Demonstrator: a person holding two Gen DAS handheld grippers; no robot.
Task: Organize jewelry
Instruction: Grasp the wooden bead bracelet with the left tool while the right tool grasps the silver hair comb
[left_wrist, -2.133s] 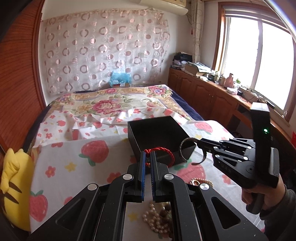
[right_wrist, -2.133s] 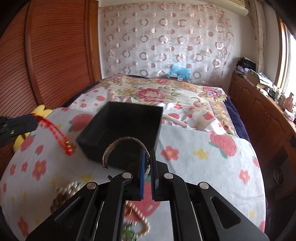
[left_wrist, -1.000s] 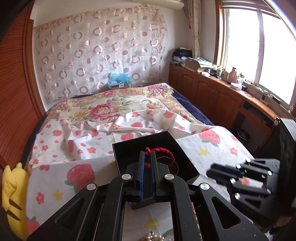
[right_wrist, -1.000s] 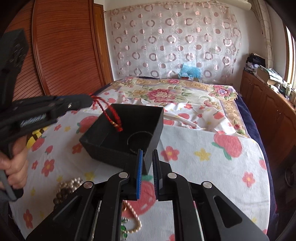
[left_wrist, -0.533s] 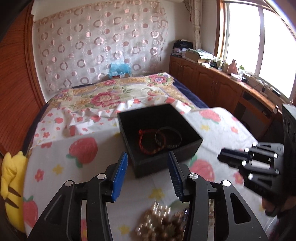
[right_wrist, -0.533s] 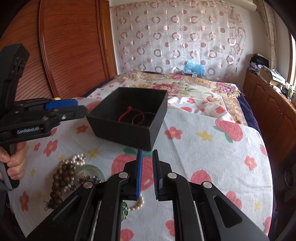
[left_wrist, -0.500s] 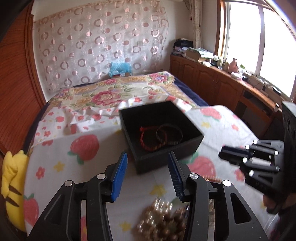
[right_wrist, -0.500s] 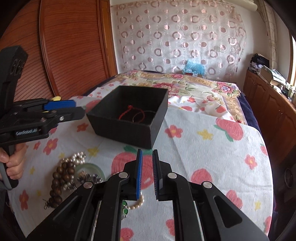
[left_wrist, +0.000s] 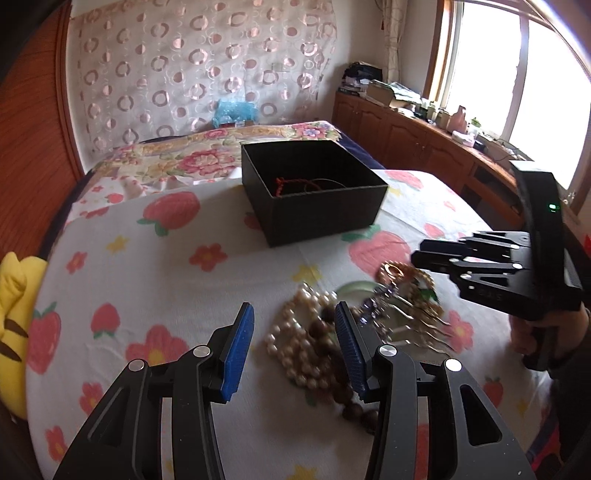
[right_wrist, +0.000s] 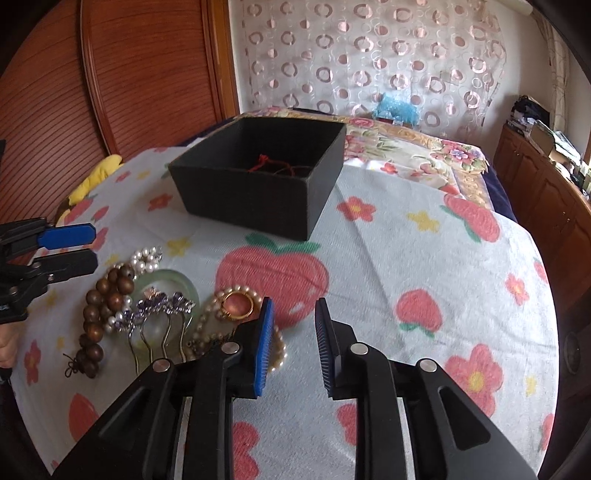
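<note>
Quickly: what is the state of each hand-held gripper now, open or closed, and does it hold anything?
Left hand-held gripper: open, holding nothing.
Right hand-held gripper: open, jaws have just been opening, holding nothing.

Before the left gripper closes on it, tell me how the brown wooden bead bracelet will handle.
The brown wooden bead bracelet lies in a loose, bent line, so it will probably drape and swing, not hold shape. Its round, smooth-looking beads may slip from the pads, so pinching across the strand seems safer. It overlaps the white pearl strand, which could drag along.

Bright daylight from blown-out window (left_wrist: 546, 92); fisheye-bent edges; slightly blurred jewelry (left_wrist: 373, 314)
</note>
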